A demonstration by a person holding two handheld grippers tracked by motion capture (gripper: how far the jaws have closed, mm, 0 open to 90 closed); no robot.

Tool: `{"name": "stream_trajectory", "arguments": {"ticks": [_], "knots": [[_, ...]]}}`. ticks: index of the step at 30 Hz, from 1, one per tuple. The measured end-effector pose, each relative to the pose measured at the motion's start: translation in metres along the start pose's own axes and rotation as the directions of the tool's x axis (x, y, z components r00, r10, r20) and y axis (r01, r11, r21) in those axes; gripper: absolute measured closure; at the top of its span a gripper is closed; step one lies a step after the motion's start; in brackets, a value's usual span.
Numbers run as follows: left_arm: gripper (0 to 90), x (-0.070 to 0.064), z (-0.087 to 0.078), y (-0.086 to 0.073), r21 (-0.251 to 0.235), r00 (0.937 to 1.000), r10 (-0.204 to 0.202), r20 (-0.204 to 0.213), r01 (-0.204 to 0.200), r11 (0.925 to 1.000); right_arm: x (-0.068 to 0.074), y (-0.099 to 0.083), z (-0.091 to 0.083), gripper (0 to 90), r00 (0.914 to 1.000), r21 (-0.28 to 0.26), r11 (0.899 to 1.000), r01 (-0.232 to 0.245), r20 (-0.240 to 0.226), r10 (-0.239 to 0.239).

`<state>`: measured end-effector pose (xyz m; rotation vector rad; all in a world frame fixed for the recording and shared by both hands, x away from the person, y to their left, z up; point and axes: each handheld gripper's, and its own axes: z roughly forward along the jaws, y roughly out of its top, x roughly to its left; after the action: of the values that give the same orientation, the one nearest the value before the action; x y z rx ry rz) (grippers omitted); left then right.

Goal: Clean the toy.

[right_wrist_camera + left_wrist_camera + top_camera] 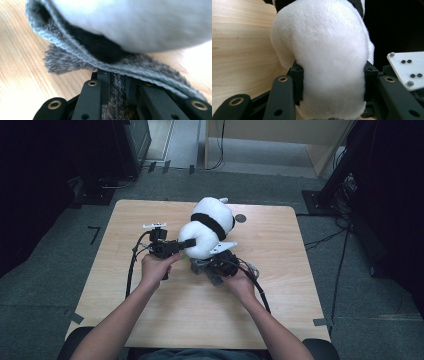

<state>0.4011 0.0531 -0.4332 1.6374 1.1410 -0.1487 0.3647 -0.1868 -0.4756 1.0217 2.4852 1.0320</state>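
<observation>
Your left claw [333,82] is clamped on the white body of the plush toy [207,227], its two jaws pressing into the fur from either side. The toy, white with a black band, sits near the middle of the worktop [280,285], closer to the far edge than to yours. Your right claw [117,85] is pinched on a strip of the grey knitted cloth [82,56], which lies on the wood under the toy's near side, just beside your right hand [239,282].
</observation>
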Motion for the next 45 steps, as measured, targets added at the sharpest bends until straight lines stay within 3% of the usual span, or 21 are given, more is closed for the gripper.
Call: {"name": "stream_trajectory", "arguments": {"ticks": [8, 16, 19, 21, 24, 27, 29, 32, 35, 39, 45], "knots": [[52.9, 0.003, -0.002, 0.001, -0.007, 1.0, -0.006, -0.005, 0.006, 1.0, -0.019, -0.001, -0.011, 79.6, 0.9976, -0.004, 0.998, -0.062, 0.032, 0.062], [52.9, 0.006, -0.004, 0.001, -0.012, 0.9999, -0.01, -0.01, 0.01, 0.9999, -0.038, -0.003, -0.024, 79.7, 0.9854, -0.041, 0.986, -0.159, 0.056, 0.161], [52.8, 0.009, -0.005, 0.002, -0.009, 0.9995, -0.031, -0.002, 0.031, 0.9995, -0.043, -0.003, -0.029, 79.9, 0.9822, -0.06, 0.983, -0.173, 0.064, 0.176], [52.9, 0.01, -0.007, 0.003, -0.013, 0.9997, -0.024, -0.008, 0.024, 0.9996, -0.045, -0.002, -0.033, 79.9, 0.9797, -0.073, 0.98, -0.185, 0.065, 0.19], [52.9, 0.011, -0.009, 0.004, -0.017, 0.9996, -0.018, -0.021, 0.018, 0.9997, -0.05, -0.002, -0.04, 80.0, 0.9726, -0.111, 0.97, -0.216, 0.063, 0.224], [52.9, 0.012, -0.01, 0.004, -0.014, 0.9993, -0.019, -0.031, 0.018, 0.9997, -0.055, 0.0, -0.049, 80.1, 0.9609, -0.153, 0.952, -0.264, 0.043, 0.274], [52.9, 0.012, -0.008, 0.003, -0.01, 0.9991, -0.018, -0.038, 0.018, 0.9998, -0.055, 0.004, -0.056, 80.3, 0.9575, -0.198, 0.94, -0.277, 0.024, 0.288], [53.0, 0.011, -0.006, 0.002, -0.002, 0.9991, -0.013, -0.042, 0.013, 0.9999, -0.05, 0.011, -0.066, 80.4, 0.9621, -0.239, 0.935, -0.262, 0.014, 0.272], [52.9, 0.008, -0.002, 0.0, 0.009, 0.999, -0.003, -0.045, 0.004, 1.0, -0.041, 0.019, -0.071, 80.4, 0.9636, -0.275, 0.924, -0.264, -0.034, 0.265], [52.9, 0.004, 0.001, -0.002, 0.022, 0.9987, 0.011, -0.049, -0.01, 0.9997, -0.022, 0.031, -0.07, 80.5, 0.9765, -0.276, 0.937, -0.215, -0.047, 0.211], [52.9, 0.001, 0.003, -0.004, 0.021, 0.998, 0.014, -0.061, -0.013, 0.9997, -0.008, 0.039, -0.067, 80.6, 0.9802, -0.283, 0.939, -0.197, -0.081, 0.181]]}}
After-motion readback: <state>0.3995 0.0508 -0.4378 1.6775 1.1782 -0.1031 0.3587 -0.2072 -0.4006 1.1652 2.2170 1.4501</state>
